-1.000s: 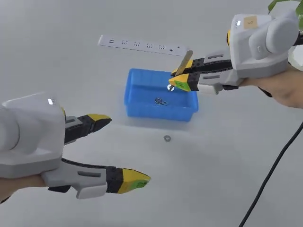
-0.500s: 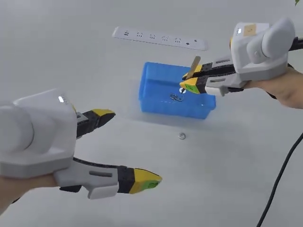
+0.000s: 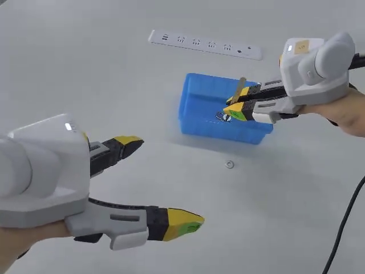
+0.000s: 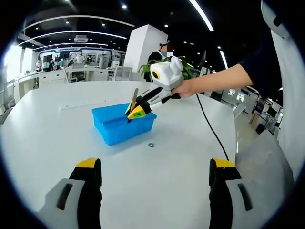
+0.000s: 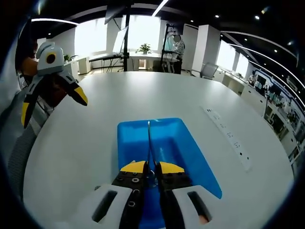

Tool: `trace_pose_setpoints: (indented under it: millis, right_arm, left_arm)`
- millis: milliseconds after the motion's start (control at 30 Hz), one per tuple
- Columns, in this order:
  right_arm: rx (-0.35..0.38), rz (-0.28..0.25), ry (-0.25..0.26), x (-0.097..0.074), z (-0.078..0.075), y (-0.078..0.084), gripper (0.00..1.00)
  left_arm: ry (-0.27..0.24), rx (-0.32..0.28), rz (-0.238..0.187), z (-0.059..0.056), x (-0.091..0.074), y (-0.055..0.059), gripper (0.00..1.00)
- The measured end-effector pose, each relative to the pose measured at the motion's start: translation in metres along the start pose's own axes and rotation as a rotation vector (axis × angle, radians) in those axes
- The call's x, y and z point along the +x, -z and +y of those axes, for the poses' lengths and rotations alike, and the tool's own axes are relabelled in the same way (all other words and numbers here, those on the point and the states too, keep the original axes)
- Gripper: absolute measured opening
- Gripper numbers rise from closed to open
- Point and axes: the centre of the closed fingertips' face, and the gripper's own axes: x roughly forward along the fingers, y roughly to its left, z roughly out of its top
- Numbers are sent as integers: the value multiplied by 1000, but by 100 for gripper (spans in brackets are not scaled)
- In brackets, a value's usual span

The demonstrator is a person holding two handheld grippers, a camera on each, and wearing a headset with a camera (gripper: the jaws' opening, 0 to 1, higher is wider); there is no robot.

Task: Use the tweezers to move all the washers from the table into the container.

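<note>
A: The container (image 3: 197, 117) looks like smooth blue moulded plastic with a faint gloss. The table (image 3: 85, 68) is pale, even and matt.

B: The washer (image 3: 229, 164) glints like bare metal, and the tweezers (image 3: 240, 90) have a dull brassy sheen. The left gripper (image 3: 165, 181) and right gripper (image 3: 236, 108) have white satin plastic shells.

The left gripper (image 4: 155, 165), jaws wide apart, faces a blue container (image 4: 116, 129) and one washer (image 4: 151, 144).
</note>
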Motion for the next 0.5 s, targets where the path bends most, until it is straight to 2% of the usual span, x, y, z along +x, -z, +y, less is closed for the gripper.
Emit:
trace_pose_setpoints:
  millis: [267, 400, 500]
  right_arm:
    - [13, 3, 1, 0, 0, 1, 10]
    - [20, 13, 0, -1, 0, 3, 10]
    - [36, 0, 3, -2, 0, 0, 10]
  left_arm:
    - [-11, -23, -13, 1, -2, -1, 99]
    - [-7, -15, -8, 0, 0, -2, 99]
    - [-1, -9, -6, -1, 1, -4, 99]
